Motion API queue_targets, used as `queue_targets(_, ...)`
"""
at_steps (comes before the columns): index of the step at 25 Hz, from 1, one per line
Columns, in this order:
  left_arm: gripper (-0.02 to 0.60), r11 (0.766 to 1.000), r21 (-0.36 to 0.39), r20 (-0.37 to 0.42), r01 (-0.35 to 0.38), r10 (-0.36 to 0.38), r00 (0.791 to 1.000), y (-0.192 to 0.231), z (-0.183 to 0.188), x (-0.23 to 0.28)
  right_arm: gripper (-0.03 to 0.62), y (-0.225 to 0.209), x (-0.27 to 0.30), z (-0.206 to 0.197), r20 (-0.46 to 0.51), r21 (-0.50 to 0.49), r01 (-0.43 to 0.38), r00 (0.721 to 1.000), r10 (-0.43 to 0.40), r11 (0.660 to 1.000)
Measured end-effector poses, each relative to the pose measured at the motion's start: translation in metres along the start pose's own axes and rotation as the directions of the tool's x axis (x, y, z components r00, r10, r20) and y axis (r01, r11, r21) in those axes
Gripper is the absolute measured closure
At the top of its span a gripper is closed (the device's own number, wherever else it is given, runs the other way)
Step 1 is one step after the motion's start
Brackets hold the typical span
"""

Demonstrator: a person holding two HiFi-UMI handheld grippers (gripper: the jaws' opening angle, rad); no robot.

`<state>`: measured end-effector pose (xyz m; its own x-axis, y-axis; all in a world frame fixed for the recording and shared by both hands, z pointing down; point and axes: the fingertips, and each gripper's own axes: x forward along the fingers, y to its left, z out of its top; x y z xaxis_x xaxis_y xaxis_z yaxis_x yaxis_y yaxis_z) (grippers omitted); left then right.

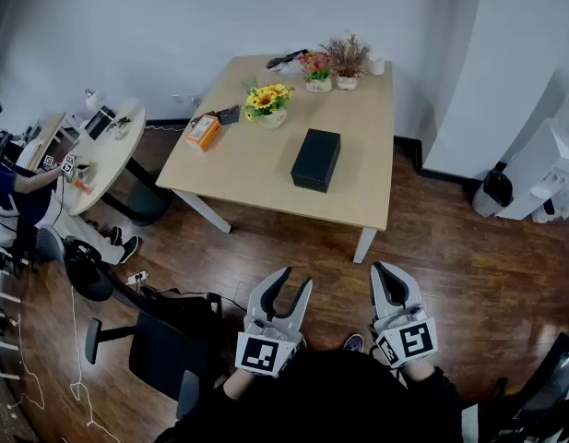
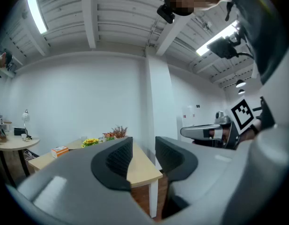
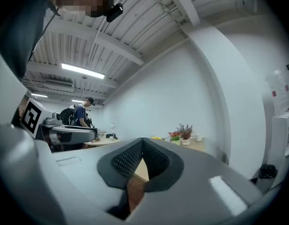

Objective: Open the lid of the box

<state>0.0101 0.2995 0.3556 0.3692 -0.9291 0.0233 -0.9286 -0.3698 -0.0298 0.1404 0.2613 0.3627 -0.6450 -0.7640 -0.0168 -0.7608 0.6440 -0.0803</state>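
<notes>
One black box (image 1: 315, 159), closed, lies on the tabletop (image 1: 252, 169) toward the near right. It is clear of every edge, with bare wood all round it. There are three flower pots: sunflowers (image 1: 268, 102) left of the box, and red flowers (image 1: 317, 70) and dried sprigs (image 1: 347, 58) at the far edge. One orange carton (image 1: 203, 130) sits by the left edge. What may be a white cup (image 1: 377, 65) marks the far right corner. Open floor (image 1: 450, 266) lies between the near edge and the two claws. The left claw (image 1: 296, 280) stands apart with nothing between; the right claw (image 1: 384, 275) is pressed together, empty.
</notes>
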Motion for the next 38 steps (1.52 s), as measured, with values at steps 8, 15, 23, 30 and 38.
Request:
queue_targets(8, 0.403, 0.999, 0.03, -0.029, -0.027, 0.028, 0.999, -0.016, -0.005, 0.021, 0.592, -0.032, 0.0, -0.009, -0.021, 0.021, -0.031, 0.999, 0.031, 0.999)
queue_targets(15, 0.373, 0.999, 0.029, -0.105, -0.037, 0.039, 0.994, 0.019, -0.036, 0.049, 0.592, -0.052, 0.03, -0.025, -0.054, 0.01, -0.028, 0.998, 0.028, 1.0)
queue_targets(23, 0.36, 0.998, 0.007, -0.157, 0.064, -0.062, 0.986, 0.103, -0.085, 0.153, 0.592, -0.095, 0.127, -0.044, -0.142, -0.067, 0.081, 0.986, -0.09, 0.994)
queue_targets(30, 0.283, 0.959, 0.091, -0.275, 0.268, -0.235, 0.932, 0.184, -0.144, 0.261, 0.508, -0.115, 0.253, -0.071, -0.32, -0.185, 0.026, 0.944, -0.085, 0.982)
queue_targets(38, 0.227, 0.822, 0.094, -0.5, 0.562, -0.449, 0.74, 0.213, -0.24, 0.3, 0.365, -0.109, 0.322, -0.184, -0.591, -0.23, -0.204, 0.806, 0.03, 0.952)
